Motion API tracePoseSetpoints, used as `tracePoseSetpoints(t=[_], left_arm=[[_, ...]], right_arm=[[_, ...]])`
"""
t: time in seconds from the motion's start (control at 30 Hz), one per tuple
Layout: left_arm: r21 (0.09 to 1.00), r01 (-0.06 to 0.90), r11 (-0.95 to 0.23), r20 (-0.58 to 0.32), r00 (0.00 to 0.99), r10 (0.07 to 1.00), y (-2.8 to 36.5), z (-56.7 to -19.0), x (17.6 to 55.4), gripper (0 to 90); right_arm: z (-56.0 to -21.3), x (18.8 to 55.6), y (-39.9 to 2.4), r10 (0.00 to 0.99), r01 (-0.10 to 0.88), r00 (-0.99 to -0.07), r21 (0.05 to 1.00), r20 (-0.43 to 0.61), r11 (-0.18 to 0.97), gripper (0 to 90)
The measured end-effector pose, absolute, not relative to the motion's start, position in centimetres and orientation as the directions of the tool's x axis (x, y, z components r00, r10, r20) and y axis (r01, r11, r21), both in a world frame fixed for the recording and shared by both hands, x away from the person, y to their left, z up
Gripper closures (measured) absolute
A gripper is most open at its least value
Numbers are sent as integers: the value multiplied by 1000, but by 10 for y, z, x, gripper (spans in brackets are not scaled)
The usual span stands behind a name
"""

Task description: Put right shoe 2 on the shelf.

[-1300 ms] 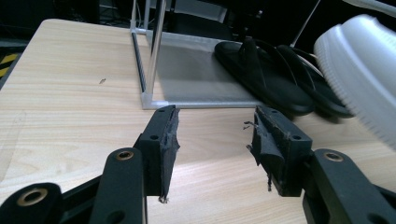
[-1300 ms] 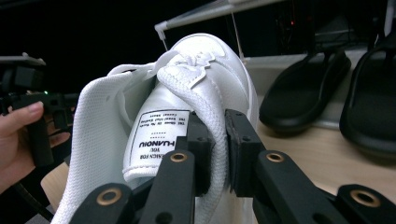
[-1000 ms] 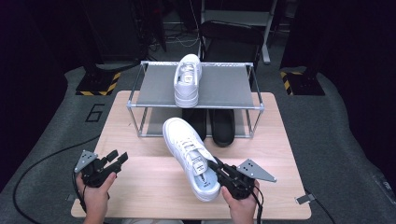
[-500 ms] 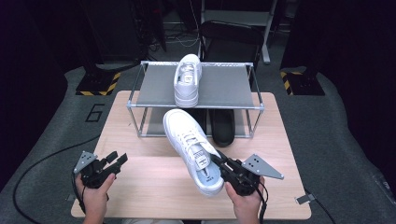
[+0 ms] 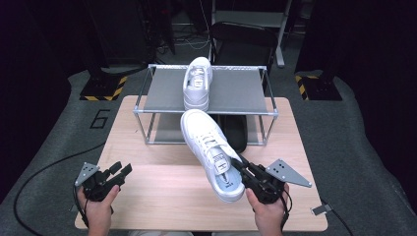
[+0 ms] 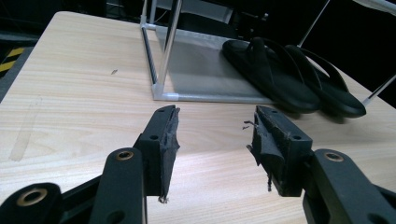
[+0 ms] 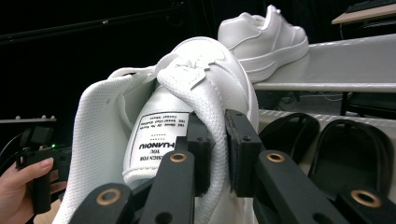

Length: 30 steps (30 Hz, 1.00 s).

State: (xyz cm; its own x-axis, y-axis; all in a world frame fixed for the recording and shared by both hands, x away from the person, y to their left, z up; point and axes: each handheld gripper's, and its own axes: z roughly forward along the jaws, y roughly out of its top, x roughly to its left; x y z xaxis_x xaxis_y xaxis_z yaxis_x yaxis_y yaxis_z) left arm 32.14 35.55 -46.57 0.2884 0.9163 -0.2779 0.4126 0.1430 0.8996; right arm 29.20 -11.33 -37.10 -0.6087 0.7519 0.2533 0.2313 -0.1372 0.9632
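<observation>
Right gripper (image 5: 247, 173), at about five o'clock on the table (image 5: 162, 196), clamps its jaws on the collar of a white shoe (image 5: 211, 150), which hangs clear of the wood with its toe aimed toward twelve. Left gripper (image 5: 119, 172), near seven o'clock, sits with jaws spread and nothing between them. Farther off, at twelve, a metal rack (image 5: 236, 91) carries a second white shoe (image 5: 197, 81) on top, and black sandals (image 6: 289, 79) lie beneath it.

Left gripper (image 6: 212, 140) jaws apart over table (image 6: 70, 93) — black sandals (image 6: 289, 77) beside rack (image 6: 187, 60).
</observation>
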Motion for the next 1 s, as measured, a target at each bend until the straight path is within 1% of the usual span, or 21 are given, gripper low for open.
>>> tracePoseSetpoints(t=[0.53, 1.0], left_arm=[[899, 413, 146, -280, 285, 917, 356, -466, 321, 496], [896, 417, 151, -285, 280, 917, 360, -468, 317, 496]], right_arm=[[-354, 292, -147, 805, 176, -544, 970, 237, -166, 811], [-342, 319, -161, 855, 166, -466, 971, 230, -171, 811]])
